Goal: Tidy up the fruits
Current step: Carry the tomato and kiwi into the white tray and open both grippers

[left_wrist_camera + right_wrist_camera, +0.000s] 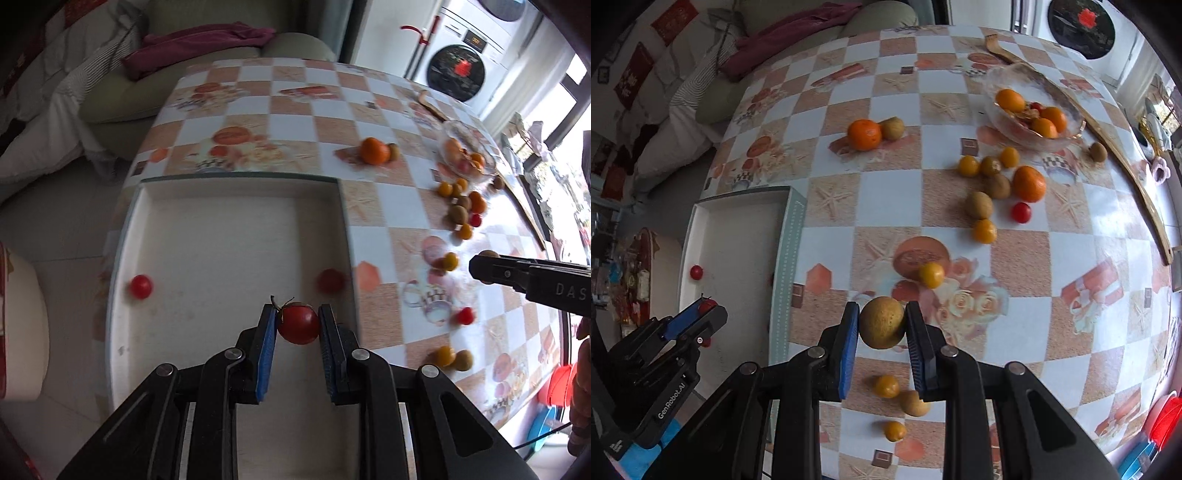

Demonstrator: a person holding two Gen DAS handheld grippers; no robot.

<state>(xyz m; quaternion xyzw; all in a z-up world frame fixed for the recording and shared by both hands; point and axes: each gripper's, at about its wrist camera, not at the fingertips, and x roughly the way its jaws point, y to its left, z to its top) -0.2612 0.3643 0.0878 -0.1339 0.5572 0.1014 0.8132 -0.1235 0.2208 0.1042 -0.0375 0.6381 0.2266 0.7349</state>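
Observation:
My left gripper (297, 325) is shut on a red cherry tomato (298, 324) with a stem, held over the white tray (236, 206). Two more red tomatoes (140, 286) (331, 281) lie in the tray. My right gripper (882, 323) is shut on a brown kiwi (882, 322), held above the checkered table (886, 199). In the right wrist view the left gripper (705, 308) shows at lower left over the tray (738, 229). The right gripper (487, 267) shows at the right of the left wrist view.
Loose fruit lies on the table: a tangerine (864, 134) with a kiwi (892, 128), a cluster of kiwis, small yellow fruits and a tangerine (1029, 183), a red tomato (1021, 212). A glass bowl (1004, 114) holds fruit at the back right. A sofa stands behind.

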